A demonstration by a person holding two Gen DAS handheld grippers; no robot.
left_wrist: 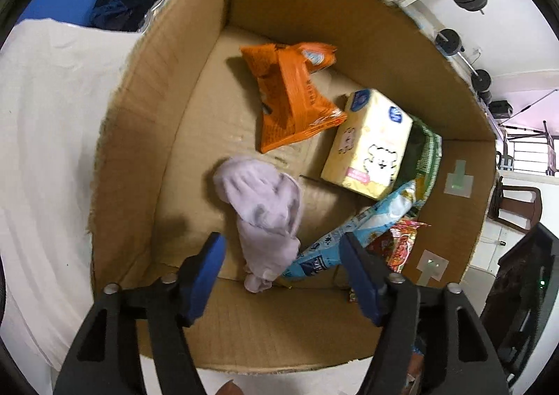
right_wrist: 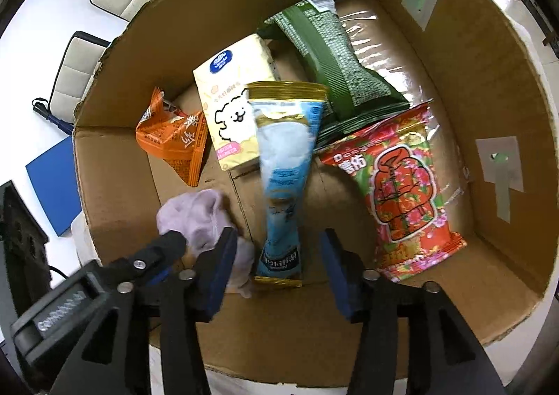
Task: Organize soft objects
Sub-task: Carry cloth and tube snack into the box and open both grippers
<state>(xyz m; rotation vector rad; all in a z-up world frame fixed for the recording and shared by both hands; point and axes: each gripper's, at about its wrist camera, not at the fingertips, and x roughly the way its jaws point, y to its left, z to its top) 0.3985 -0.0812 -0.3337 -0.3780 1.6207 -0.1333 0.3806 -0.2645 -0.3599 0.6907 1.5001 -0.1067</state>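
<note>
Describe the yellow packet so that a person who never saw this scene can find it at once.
Look inside the open cardboard box. On its floor, the yellow tissue pack lies between the orange snack bag and the green packet. It alone is block-shaped, pale yellow, with a white fluffy cartoon animal printed on it.

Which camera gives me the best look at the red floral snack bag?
The right wrist view: the red floral snack bag lies fully exposed on the box floor, print readable. In the left wrist view only a corner peeks out beside the blue pouch, near the left gripper.
</note>
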